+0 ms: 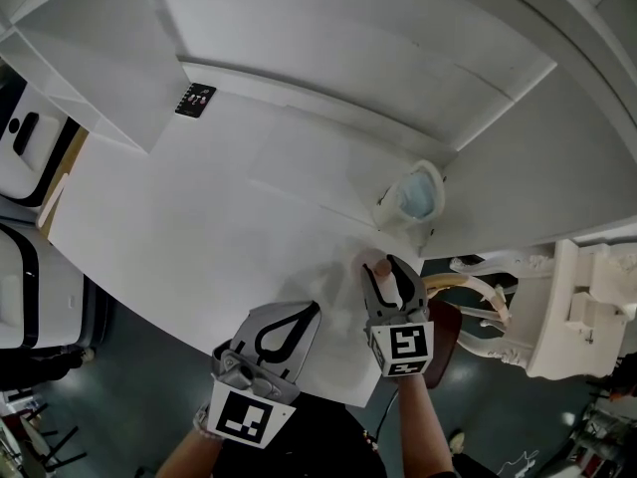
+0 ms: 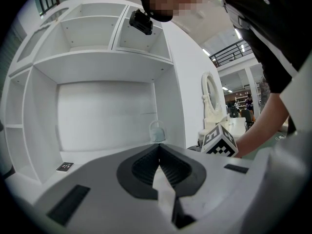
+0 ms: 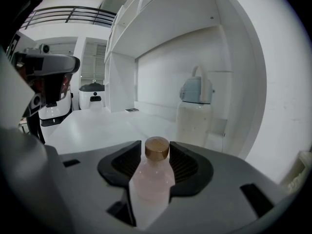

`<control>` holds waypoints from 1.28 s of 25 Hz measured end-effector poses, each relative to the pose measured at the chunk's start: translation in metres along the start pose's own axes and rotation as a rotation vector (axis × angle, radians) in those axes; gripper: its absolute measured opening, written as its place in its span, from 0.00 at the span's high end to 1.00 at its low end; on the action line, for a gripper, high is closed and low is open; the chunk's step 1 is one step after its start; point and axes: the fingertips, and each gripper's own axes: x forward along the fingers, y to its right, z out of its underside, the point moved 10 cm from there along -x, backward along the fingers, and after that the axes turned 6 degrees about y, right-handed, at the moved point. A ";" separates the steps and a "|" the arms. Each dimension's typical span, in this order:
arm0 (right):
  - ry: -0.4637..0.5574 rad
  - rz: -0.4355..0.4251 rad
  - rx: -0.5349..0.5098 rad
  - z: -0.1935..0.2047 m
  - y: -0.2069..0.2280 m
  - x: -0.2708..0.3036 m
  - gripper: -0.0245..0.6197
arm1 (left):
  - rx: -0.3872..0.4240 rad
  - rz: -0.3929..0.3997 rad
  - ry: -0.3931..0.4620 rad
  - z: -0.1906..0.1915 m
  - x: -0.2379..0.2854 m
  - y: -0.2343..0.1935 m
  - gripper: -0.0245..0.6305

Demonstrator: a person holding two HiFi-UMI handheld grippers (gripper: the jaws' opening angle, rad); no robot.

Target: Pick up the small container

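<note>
A small pale-pink bottle (image 3: 151,179) with a round brown cap stands upright between the jaws of my right gripper (image 3: 156,152). Narrow gaps show on both sides of the cap, so the gripper is open around it. In the head view the bottle (image 1: 375,263) stands near the white table's (image 1: 179,227) front right corner, with the right gripper (image 1: 384,269) around it. My left gripper (image 1: 302,316) is shut and empty, hovering over the table's front edge to the left; its pads meet in the left gripper view (image 2: 159,152).
A white jar with a pale blue lid (image 1: 418,197) stands behind the bottle against the shelf unit's side wall (image 3: 196,116). A black card (image 1: 195,100) lies at the table's back left. A white ornate chair (image 1: 557,307) stands beyond the table's right end.
</note>
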 end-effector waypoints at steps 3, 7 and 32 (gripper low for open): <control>0.009 0.010 0.001 0.001 0.001 0.000 0.69 | -0.004 0.005 -0.003 0.002 0.002 0.002 0.96; 0.015 0.010 -0.002 0.002 0.002 0.001 0.73 | -0.004 0.012 -0.007 0.003 0.006 0.003 0.96; 0.033 -0.009 0.000 -0.003 -0.006 -0.005 0.73 | 0.002 0.041 0.014 0.009 0.016 0.003 0.96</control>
